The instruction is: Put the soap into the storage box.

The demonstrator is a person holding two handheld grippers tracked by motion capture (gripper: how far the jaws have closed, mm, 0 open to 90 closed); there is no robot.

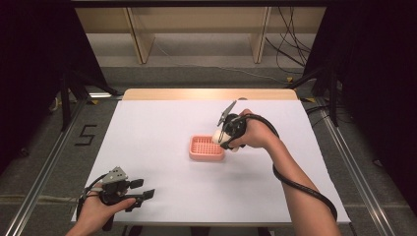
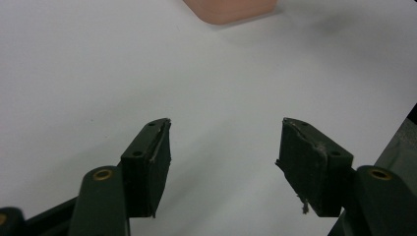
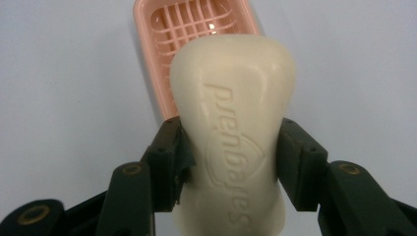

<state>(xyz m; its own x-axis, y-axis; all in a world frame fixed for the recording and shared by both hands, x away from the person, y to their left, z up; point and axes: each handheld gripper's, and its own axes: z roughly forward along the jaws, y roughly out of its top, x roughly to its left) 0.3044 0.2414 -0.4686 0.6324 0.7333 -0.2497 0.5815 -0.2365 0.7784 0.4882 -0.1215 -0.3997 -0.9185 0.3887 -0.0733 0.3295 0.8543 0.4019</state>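
Soap bar (image 3: 231, 128) clamped lengthwise in the right gripper (image 1: 222, 138) hovers just above the pink soap dish (image 1: 206, 149) near the tabletop (image 1: 157, 123) centre, while the left gripper (image 1: 142, 193) rests released by the near-left corner.

My right gripper (image 3: 231, 162) has its two black jaws clamped on a cream soap bar (image 3: 233, 113), one pad pressing each long side approx. at the bar's waist. Bar runs lengthwise away from me, top end rounded, near end cut off by the bottom edge. Raised lettering w/ a shield-like emblem runs along its face; can't read it for sure. Behind the bar's far end sits a pink soap dish (image 3: 194, 27) w/ a slatted grid floor, on the white table (image 3: 64, 83). Bar overlaps the dish's near part; touching or above it, can't tell.
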